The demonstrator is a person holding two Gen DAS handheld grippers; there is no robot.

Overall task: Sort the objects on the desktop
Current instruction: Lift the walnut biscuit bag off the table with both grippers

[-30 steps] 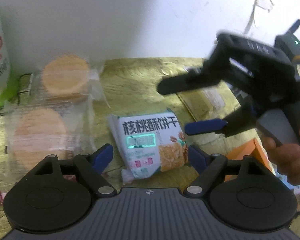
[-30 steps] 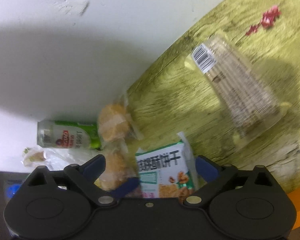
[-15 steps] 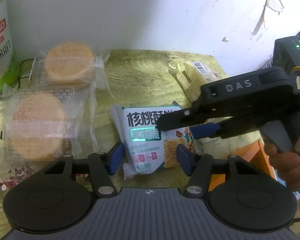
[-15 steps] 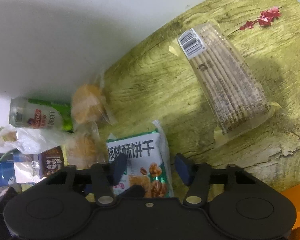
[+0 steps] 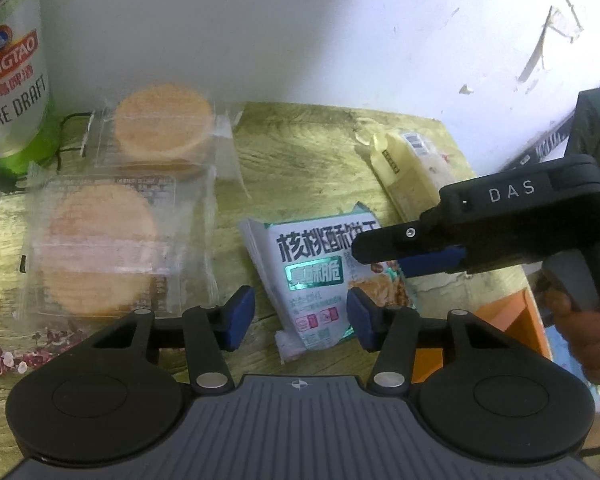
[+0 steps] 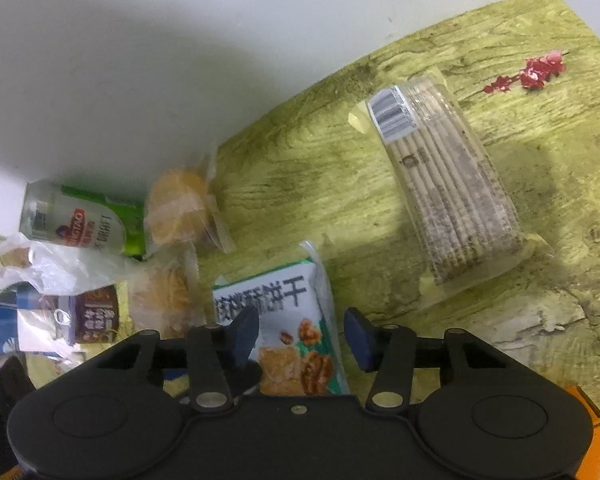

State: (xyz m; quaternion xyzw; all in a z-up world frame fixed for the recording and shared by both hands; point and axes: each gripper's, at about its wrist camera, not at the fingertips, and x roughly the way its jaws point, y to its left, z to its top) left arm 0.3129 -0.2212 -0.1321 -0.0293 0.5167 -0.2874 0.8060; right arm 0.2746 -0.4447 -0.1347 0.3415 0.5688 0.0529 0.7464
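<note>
A white-and-teal walnut biscuit packet (image 5: 320, 276) lies flat on the yellow-green wood-grain tabletop (image 5: 300, 152). My left gripper (image 5: 300, 316) is open, its blue pads on either side of the packet's near end. My right gripper (image 5: 396, 252) reaches in from the right, held by a hand (image 5: 588, 332), with its fingers over the packet's right half. In the right wrist view the right gripper (image 6: 302, 334) is open, and the biscuit packet (image 6: 288, 320) sits between its pads. Whether either gripper's pads touch the packet is unclear.
Two round cakes in clear wrappers (image 5: 164, 128) (image 5: 100, 248) lie to the left. A green beer can (image 5: 12, 80) stands by the white wall. A pack of stick biscuits (image 6: 448, 196) lies at the right. An orange box (image 5: 508, 320) sits front right. A bottle (image 6: 48, 320) and a plastic bag (image 6: 52, 260) lie far left.
Both grippers have narrowed their fingers around the biscuit packet. The right gripper came down from above the table and moved left over the packet.
</note>
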